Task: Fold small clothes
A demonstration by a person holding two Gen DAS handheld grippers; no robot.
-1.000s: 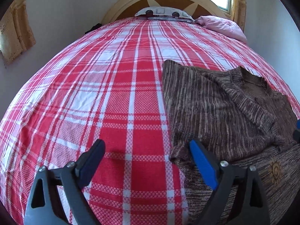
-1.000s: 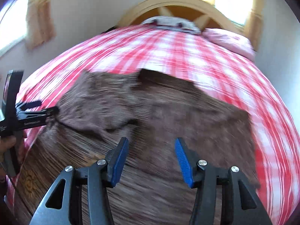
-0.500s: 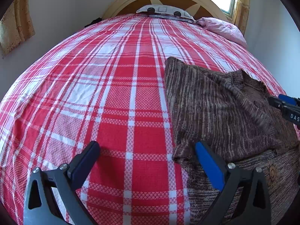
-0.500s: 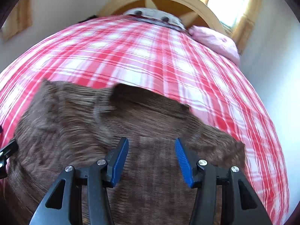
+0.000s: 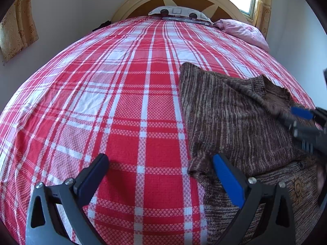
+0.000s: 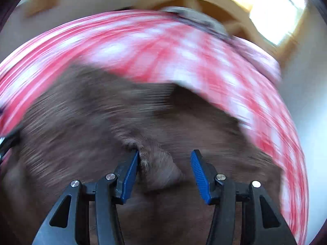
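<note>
With our right claw spread around a raised ridge of the brown knit sweater and our left claw spread at its left edge, we'd pinch deep before lifting.

The left gripper (jaws wide apart) hangs over the plaid bedspread beside the brown sweater.

Motion blur smears the sweater and bedspread.
</note>
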